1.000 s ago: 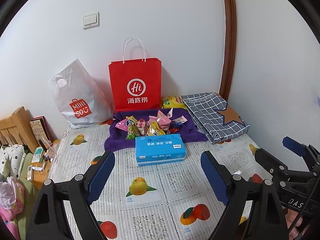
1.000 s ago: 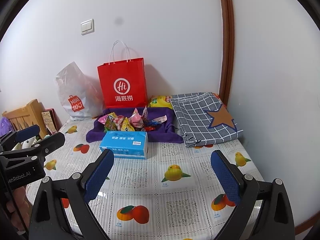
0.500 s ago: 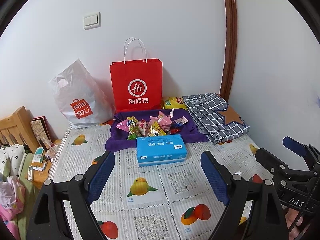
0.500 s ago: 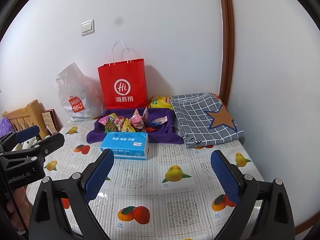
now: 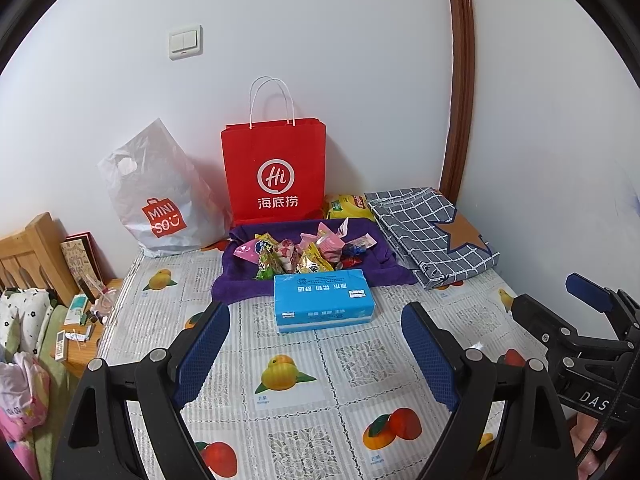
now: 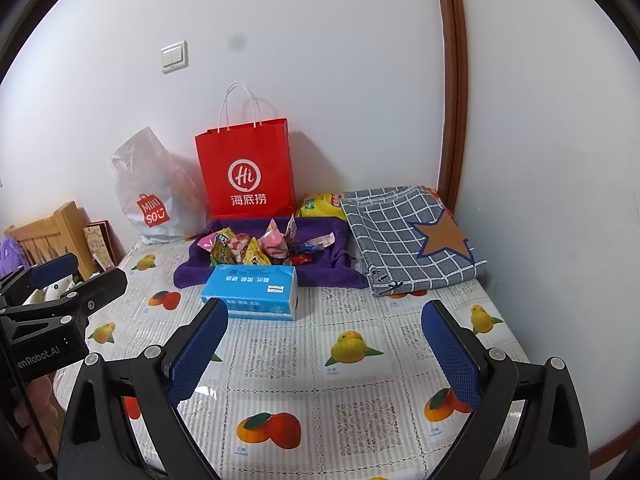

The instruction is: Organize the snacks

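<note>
A pile of small wrapped snacks (image 5: 298, 254) lies on a purple cloth (image 5: 232, 284) at the back of the table; it also shows in the right wrist view (image 6: 256, 250). A red paper bag (image 5: 274, 172) stands upright behind it against the wall. A yellow snack pack (image 5: 346, 206) lies beside the bag. My left gripper (image 5: 316, 344) is open and empty, above the table in front of a blue tissue pack (image 5: 322, 298). My right gripper (image 6: 324, 344) is open and empty, to the right of the left one.
A white plastic Miniso bag (image 5: 160, 196) leans on the wall at the left. A folded grey checked cloth (image 5: 432, 232) lies at the right back. The table (image 5: 280, 400) has a fruit-print cover. A wooden bedside stand with small items (image 5: 80, 320) sits left of the table.
Both grippers have drifted very slightly; the scene looks a touch lower and to the right in the left wrist view. Nothing was grasped or moved.
</note>
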Action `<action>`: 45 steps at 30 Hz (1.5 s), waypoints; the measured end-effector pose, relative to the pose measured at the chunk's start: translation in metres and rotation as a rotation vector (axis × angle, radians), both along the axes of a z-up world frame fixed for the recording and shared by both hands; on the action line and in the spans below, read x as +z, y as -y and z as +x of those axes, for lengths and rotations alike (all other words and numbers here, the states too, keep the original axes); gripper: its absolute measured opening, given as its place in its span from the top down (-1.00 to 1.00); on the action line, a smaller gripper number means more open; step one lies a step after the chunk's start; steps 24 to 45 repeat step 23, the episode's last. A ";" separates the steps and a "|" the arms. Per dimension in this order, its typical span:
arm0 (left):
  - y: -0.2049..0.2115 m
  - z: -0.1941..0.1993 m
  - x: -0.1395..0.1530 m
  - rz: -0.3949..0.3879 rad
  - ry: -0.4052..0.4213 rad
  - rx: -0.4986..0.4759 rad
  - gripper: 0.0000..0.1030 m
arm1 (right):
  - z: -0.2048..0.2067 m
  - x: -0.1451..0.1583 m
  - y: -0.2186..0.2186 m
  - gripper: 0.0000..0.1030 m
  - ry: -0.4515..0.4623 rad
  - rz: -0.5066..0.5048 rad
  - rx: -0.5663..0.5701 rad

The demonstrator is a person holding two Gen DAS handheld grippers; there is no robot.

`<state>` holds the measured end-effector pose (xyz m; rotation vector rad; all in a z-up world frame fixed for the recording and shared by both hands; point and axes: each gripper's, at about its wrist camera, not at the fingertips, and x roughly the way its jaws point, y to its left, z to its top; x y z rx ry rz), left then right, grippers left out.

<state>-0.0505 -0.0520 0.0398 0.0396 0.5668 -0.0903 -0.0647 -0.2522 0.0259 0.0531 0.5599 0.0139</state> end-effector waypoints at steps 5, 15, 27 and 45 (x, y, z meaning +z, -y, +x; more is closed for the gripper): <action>0.000 -0.001 0.001 0.000 0.000 0.001 -0.69 | 0.000 0.000 0.000 -0.88 0.000 0.000 0.001; 0.000 0.000 0.000 0.001 -0.001 0.002 -0.69 | -0.001 -0.001 0.000 -0.88 0.002 0.000 0.005; 0.000 0.000 0.000 0.001 -0.004 0.009 -0.69 | -0.001 -0.001 -0.001 -0.88 0.000 0.001 0.006; 0.000 0.000 0.000 0.001 -0.004 0.009 -0.69 | -0.001 -0.001 -0.001 -0.88 0.000 0.001 0.006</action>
